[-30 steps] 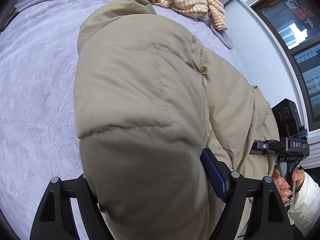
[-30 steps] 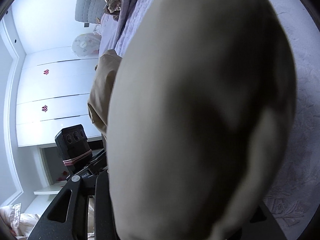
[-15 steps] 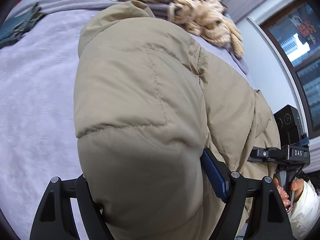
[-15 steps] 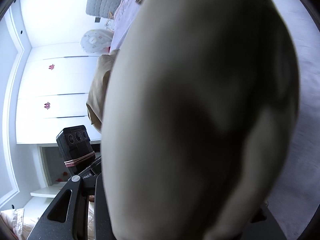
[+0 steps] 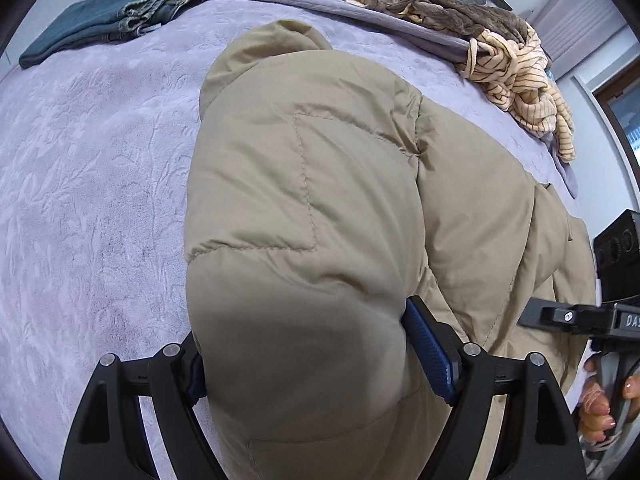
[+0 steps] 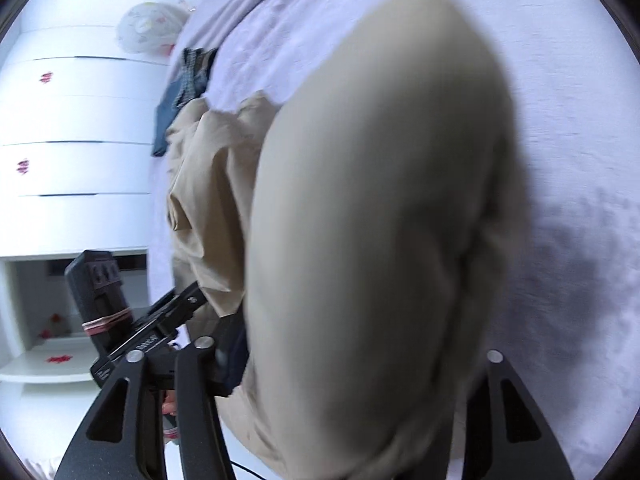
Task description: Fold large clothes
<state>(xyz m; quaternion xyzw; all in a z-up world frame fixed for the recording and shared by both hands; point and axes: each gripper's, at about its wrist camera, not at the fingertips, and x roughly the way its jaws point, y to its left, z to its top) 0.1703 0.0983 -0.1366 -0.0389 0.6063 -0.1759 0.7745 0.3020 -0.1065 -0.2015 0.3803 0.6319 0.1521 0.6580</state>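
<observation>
A large beige padded jacket [image 5: 320, 208] lies across the lilac bedspread [image 5: 92, 184]. My left gripper [image 5: 308, 356] is shut on a thick bulge of the jacket's near edge, which swells between the blue pads [image 5: 428, 352]. My right gripper [image 6: 356, 364] is shut on another thick fold of the same jacket [image 6: 380, 216], which fills its view and hides the fingertips. The right gripper's body shows at the right edge of the left wrist view [image 5: 580, 316], and the left one shows low left in the right wrist view [image 6: 160, 332].
Folded blue jeans [image 5: 104, 20] lie at the far left of the bed. A heap of brown and striped cream clothes [image 5: 496, 40] lies at the far right by a grey pillow. White cupboards [image 6: 72, 120] stand beside the bed. A window [image 5: 624, 120] is at right.
Both grippers have lifted and swung with the jacket. The left view now takes in more of the bed, including the jeans. The right view has turned and shows more bedspread.
</observation>
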